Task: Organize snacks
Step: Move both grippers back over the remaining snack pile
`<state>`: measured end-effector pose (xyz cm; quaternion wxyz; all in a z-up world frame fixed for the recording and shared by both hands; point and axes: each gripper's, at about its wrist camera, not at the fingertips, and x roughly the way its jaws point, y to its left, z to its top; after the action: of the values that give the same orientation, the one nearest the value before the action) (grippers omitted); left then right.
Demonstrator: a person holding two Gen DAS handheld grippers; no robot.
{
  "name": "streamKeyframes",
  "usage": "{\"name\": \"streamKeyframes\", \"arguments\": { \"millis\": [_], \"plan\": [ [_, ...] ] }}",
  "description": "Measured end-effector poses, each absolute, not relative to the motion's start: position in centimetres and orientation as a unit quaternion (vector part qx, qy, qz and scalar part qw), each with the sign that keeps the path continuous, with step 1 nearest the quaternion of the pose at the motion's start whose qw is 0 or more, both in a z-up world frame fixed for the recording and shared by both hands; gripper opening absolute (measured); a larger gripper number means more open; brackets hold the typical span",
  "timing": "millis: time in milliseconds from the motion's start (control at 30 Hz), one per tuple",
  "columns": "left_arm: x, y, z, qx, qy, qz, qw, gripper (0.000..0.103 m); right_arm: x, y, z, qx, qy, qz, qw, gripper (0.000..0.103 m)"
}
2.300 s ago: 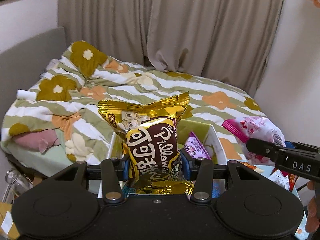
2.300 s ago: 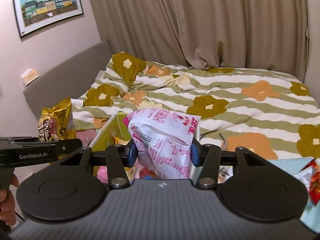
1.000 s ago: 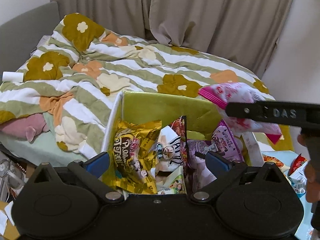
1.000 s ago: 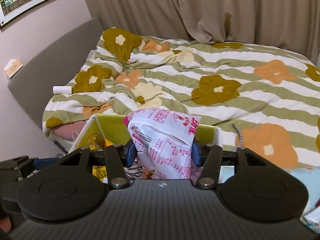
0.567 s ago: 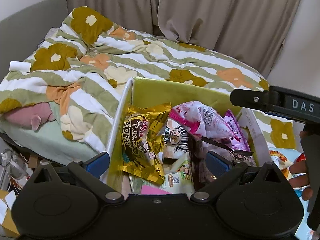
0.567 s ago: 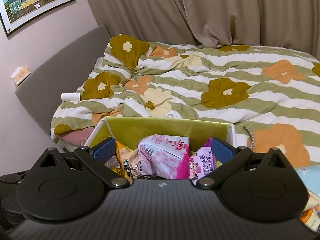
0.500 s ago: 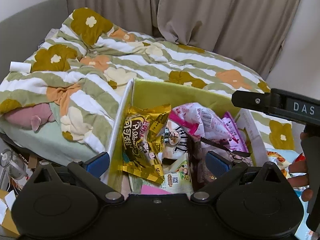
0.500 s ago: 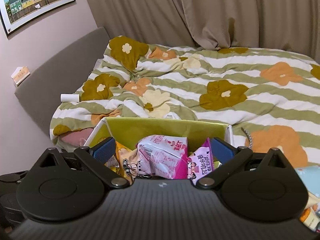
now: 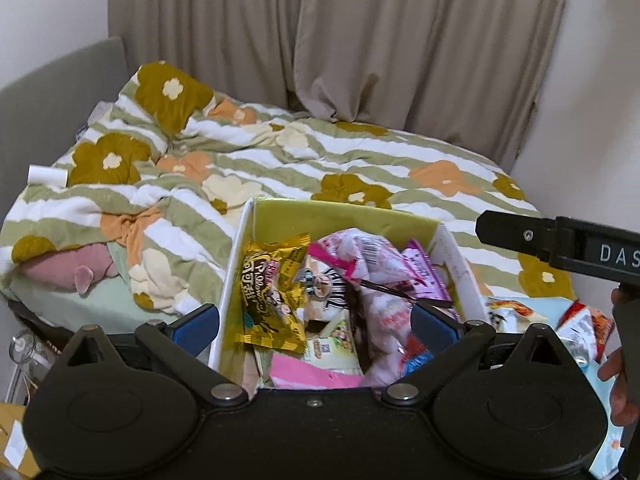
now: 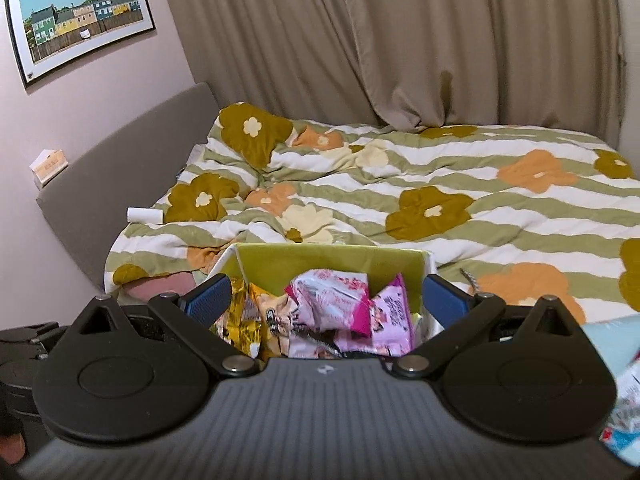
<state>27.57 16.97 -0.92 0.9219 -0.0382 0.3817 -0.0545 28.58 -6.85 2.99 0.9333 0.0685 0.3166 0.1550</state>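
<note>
A home bedroom: flower-print duvet (image 10: 400,208), grey headboard (image 10: 120,184), drawn curtains (image 10: 400,40).

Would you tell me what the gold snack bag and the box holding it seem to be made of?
Gold snack bag: likely metallised plastic film; shiny, crinkled, catching glints. Box: probably cardboard, matte yellow-green inside, white outside, with flat stiff walls and straight edges.

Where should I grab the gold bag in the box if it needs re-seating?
Probably the crimped top edge of the gold bag, from above. It leans against the left wall of the box with that flat seam highest and clear, while other packets crowd its right side.
</note>
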Motion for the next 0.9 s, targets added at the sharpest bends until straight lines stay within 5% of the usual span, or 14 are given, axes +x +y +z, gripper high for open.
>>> {"name": "streamKeyframes", "arguments": {
  "millis": [900],
  "plan": [
    [21.6,-0.6,-0.8,0.032,0.318,-0.226,0.92,0.103,15.4,-28.2,2.8,0.065,0.295,-0.007,0.953,0.103]
  ]
}}
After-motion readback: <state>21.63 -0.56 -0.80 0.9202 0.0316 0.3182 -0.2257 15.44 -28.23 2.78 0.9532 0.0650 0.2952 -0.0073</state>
